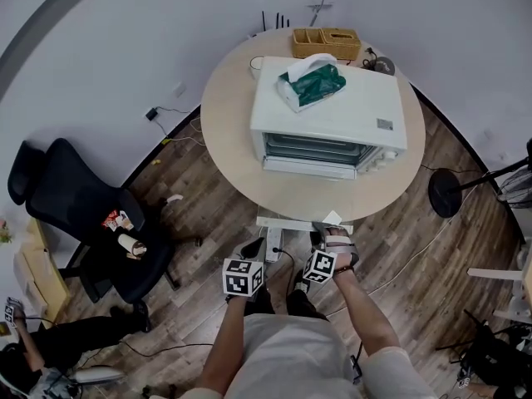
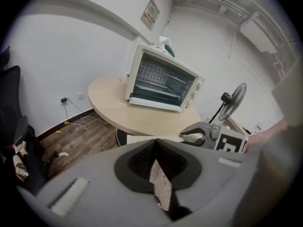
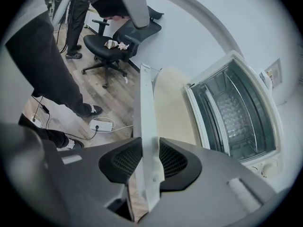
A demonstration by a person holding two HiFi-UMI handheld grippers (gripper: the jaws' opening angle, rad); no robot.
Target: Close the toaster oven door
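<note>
R tongs (image 3: pixel 149 161) clamped on door (image 3: pixel 146 112) front edge. Door down flat, reaching from toaster oven (image 3: pixel 236 112) on counter (image 3: pixel 173 108) toward person. Cavity ahead: prob swing up+fwd. L tongs (image 2: pixel 156 163) shut, idle beside.

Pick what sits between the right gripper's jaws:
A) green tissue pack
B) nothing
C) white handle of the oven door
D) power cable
C: in the right gripper view the white door handle runs between the pads of the right gripper, which close on both its sides, with the open toaster oven beyond.
</note>
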